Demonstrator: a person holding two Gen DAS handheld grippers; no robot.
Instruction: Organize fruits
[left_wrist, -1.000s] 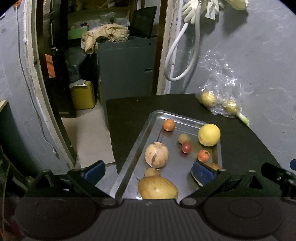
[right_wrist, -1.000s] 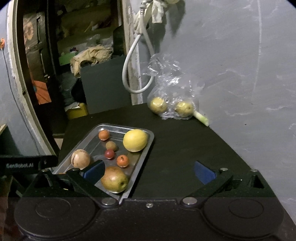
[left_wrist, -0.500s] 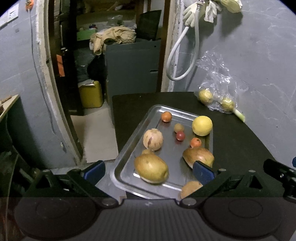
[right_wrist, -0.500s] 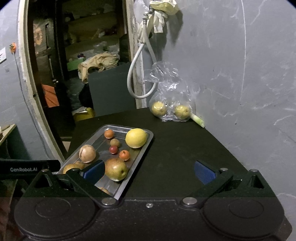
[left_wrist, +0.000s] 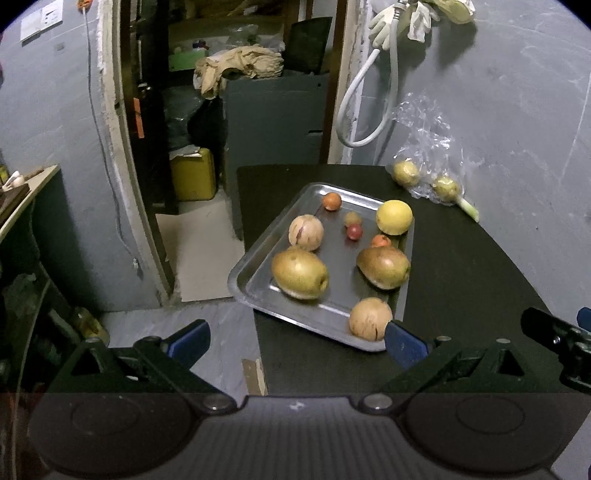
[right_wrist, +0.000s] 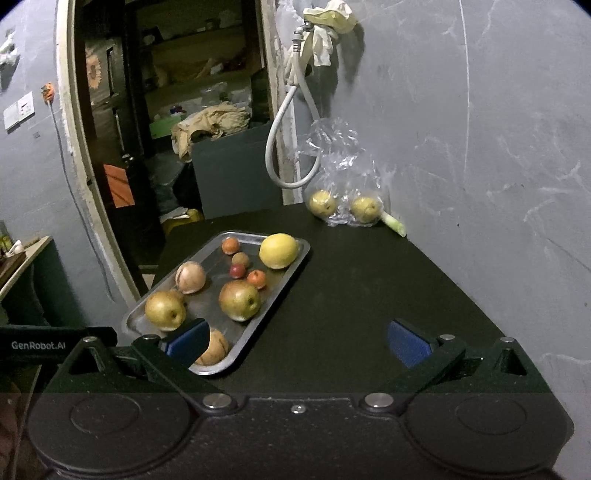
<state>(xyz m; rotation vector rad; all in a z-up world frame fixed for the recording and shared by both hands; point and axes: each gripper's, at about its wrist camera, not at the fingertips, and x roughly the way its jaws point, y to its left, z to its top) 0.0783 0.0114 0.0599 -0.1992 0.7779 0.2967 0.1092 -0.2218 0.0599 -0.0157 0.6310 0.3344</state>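
While nothing is gripped by either tool, the fruits are seen gathered on the metal tray (left_wrist: 258, 295), which is taken here as the landmark and which lies on the dark table (right_wrist: 351, 295) with its left corner jutting past the table edge. At the tray's left side lie a golden pear (left_wrist: 300, 274) and, behind it, a pale streaked round fruit (left_wrist: 306, 232); toward the middle small orange and red fruits (left_wrist: 354, 231) are clustered, probably because they roll together; at the tray's right side a yellow citrus (left_wrist: 393, 217), a reddish-brown pear (left_wrist: 384, 267) and a tan round fruit (left_wrist: 370, 318) at the near rim are set. Beyond the tray, to its right against the wall, a clear plastic bag (right_wrist: 343, 184) with two yellowish fruits inside is left, so sorting is judged unfinished. The left gripper (left_wrist: 295, 341) is held in front of the tray's near edge with fingers spread wide; the right gripper (right_wrist: 297, 341) is held likewise apart, over the table right of the tray. The tan fruit is partly hidden by a blue pad in both views, and the kinds of the small fruits cannot be made out.
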